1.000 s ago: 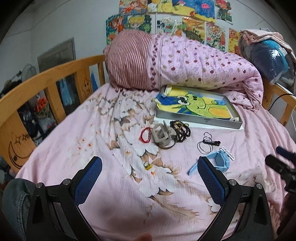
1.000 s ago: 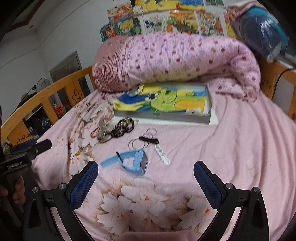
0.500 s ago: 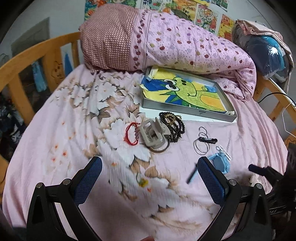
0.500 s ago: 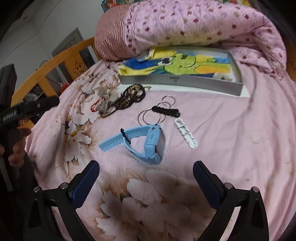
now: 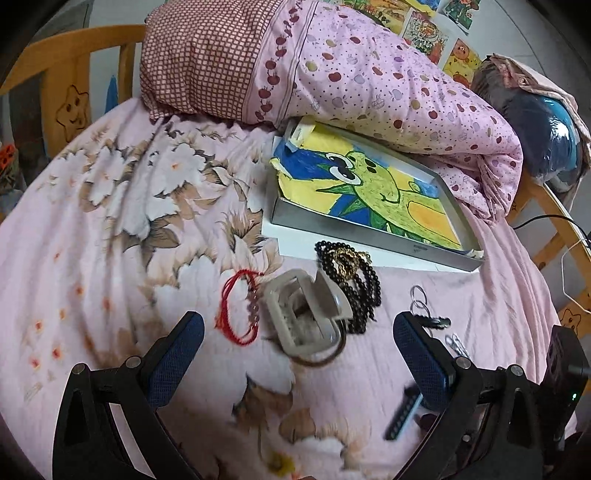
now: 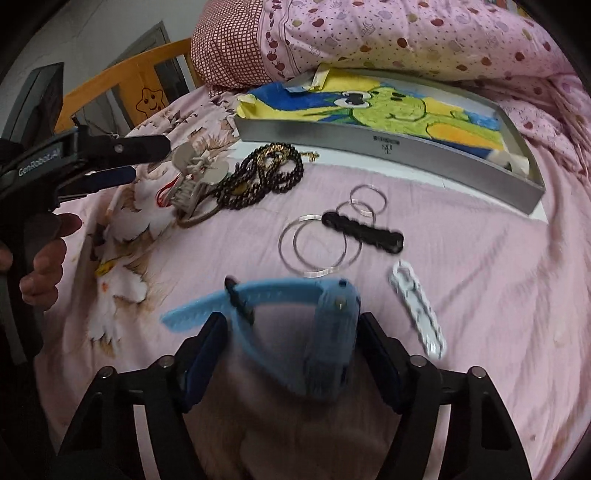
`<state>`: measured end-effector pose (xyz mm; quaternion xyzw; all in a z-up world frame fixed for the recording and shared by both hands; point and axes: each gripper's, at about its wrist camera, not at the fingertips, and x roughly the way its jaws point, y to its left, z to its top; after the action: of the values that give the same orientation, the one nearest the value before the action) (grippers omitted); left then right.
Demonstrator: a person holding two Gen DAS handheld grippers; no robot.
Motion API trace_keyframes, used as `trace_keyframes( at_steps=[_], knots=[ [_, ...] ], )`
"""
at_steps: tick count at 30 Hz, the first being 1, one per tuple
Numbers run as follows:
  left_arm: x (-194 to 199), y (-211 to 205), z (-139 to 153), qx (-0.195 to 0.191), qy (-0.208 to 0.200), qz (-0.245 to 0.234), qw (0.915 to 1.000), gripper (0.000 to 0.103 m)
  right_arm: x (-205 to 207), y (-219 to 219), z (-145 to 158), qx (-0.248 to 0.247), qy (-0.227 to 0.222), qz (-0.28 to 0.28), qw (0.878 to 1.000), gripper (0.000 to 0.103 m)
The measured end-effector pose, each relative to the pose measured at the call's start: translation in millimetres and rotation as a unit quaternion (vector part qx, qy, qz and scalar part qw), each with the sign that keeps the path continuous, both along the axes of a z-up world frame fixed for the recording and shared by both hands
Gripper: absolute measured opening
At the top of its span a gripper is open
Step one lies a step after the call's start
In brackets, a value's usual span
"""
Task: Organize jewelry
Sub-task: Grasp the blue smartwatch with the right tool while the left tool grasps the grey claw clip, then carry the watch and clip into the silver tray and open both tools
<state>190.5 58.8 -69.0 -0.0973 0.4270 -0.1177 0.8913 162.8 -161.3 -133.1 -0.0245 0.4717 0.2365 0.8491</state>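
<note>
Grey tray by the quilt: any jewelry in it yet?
None visible. The grey tray shows only a frog drawing; black beads, clear rings and blue watch lie outside on the bedsheet.

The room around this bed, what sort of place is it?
Most likely a child's bedroom at home: a floral pink bedsheet, a rolled apple-print quilt, cartoon pictures taped to the wall, and a star face on the wooden bed rail.

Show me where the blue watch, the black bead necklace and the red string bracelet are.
blue watch (image 6: pixel 334 332): right wrist view, on its face casing.
black bead necklace (image 6: pixel 271 173): right wrist view, on the bead coil.
red string bracelet (image 5: pixel 231 314): left wrist view, on the cord's left side.
</note>
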Motion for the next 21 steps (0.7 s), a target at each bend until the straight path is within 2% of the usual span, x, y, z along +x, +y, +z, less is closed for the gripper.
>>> trace_keyframes(
  at_steps=[4,7,9,12,17,18,20,21],
  knots=[
    [11.5,0.8,-7.9,-0.006,0.006,-0.006,0.9999,0.093,12.8,2.4,-1.4,-0.002,-0.017,-0.002,1.000,0.060],
    [18.0,-2.3,-11.9,-0.010,0.009,-0.013,0.9998,0.082,21.4,4.8,-1.5,0.001,-0.025,-0.002,1.000,0.057],
    [20.5,-4.7,-14.3,-0.015,0.012,-0.020,0.9996,0.068,26.2,5.4,-1.4,0.005,-0.027,-0.003,1.000,0.056],
    [23.9,-9.2,-18.4,-0.019,0.016,-0.036,0.9990,0.054,31.4,6.3,-1.8,0.014,-0.025,-0.010,1.000,0.056],
    [24.8,-16.1,-19.6,-0.010,0.011,-0.052,0.9986,0.046,29.0,8.4,-1.6,0.013,-0.029,-0.014,0.999,0.054],
    [25.3,-16.7,-20.4,-0.009,0.013,-0.051,0.9986,0.041,28.9,8.0,-1.4,0.015,-0.029,-0.015,0.999,0.053],
    [26.6,-15.6,-21.7,-0.011,0.019,-0.048,0.9986,0.040,27.7,7.3,-0.2,0.019,-0.028,-0.017,0.999,0.047],
    [27.1,-14.2,-21.6,-0.017,0.022,-0.046,0.9986,0.034,27.2,7.1,0.3,0.020,-0.028,-0.017,0.999,0.043]
  ],
)
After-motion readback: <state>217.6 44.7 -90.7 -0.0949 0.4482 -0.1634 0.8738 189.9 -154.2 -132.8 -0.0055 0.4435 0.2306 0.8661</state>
